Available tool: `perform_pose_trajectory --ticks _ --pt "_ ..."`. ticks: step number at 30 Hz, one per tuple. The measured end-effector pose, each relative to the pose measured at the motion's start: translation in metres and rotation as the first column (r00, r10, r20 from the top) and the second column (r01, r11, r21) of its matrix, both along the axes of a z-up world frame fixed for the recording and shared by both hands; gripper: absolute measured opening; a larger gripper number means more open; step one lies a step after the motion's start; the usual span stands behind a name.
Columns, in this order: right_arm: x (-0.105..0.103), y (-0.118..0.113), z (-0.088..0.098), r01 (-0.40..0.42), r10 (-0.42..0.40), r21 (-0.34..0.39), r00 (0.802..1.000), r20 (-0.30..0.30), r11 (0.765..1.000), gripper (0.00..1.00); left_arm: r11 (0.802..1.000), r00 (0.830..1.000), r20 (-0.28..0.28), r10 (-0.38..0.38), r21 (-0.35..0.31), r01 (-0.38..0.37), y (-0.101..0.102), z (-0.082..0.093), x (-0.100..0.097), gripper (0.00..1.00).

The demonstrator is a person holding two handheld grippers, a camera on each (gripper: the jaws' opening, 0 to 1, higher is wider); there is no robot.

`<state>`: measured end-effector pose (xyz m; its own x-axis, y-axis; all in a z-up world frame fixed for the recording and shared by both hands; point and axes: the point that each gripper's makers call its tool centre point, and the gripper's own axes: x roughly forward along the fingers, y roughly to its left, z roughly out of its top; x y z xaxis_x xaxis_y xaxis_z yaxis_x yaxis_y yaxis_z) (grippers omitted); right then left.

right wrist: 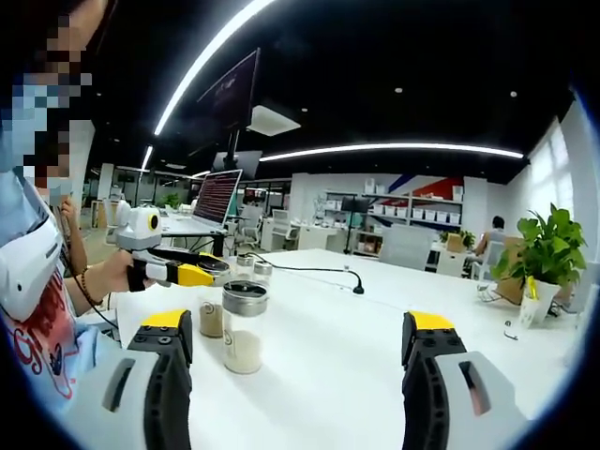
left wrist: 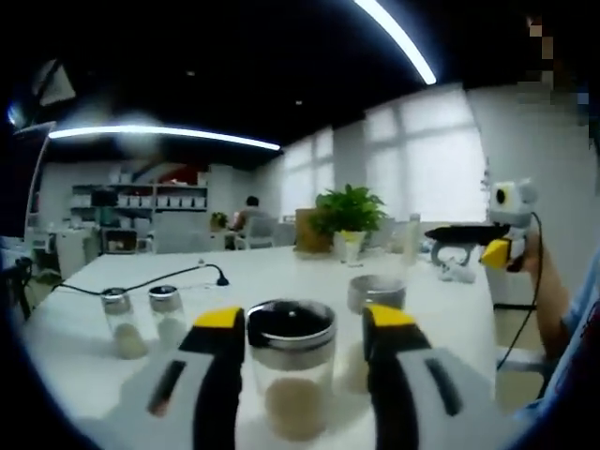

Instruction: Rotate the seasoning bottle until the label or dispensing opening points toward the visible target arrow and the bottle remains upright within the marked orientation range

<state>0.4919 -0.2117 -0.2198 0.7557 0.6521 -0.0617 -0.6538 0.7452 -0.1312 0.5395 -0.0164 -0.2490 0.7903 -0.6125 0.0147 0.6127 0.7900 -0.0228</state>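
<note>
So in the left gripper view, the left gripper has its jaws spread open on either side of the seasoning bottle, one yellow-tipped jaw each side. There's a sliver of gap on both sides, so it's bracketing the bottle, not squeezing it. The bottle stands upright on the white table: clear glass, metal lid with a dark top, pale powder in the bottom. I can't make out a label or an opening on it from here.

Just behind it on the right sits another metal-lidded jar, partly hidden by the jaw. Off to the left are two small shakers side by side, with a black cable running across the table behind them. Farther back there's a potted plant at the table's far edge.

The right gripper is also wide open with nothing between the jaws, just bare tabletop. In the right gripper view the same seasoning bottle sits near its left jaw, and the left gripper comes in from the left, held in the person's hand. The plant shows at the far right there.
</note>
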Motion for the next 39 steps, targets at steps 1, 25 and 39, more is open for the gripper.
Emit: perform_pose_trajectory --ticks 1,25,39 --pt "0.0 -0.001 0.0 0.002 -0.002 0.0 1.0 0.0 1.0 0.96 1.0 1.0 0.008 0.01 0.005 -0.01 0.0 0.0 0.0 0.53" --pt "0.005 -0.011 0.0 0.025 -0.025 0.021 1.0 -0.002 0.999 0.95 0.999 1.0 0.007 0.028 -0.04 -0.028 0.0 0.002 0.01 0.46" --pt "-0.003 0.004 0.001 -0.022 0.022 0.008 1.0 -0.001 1.0 0.95 0.999 0.999 0.036 0.024 -0.042 -0.023 0.002 0.001 0.012 0.42"
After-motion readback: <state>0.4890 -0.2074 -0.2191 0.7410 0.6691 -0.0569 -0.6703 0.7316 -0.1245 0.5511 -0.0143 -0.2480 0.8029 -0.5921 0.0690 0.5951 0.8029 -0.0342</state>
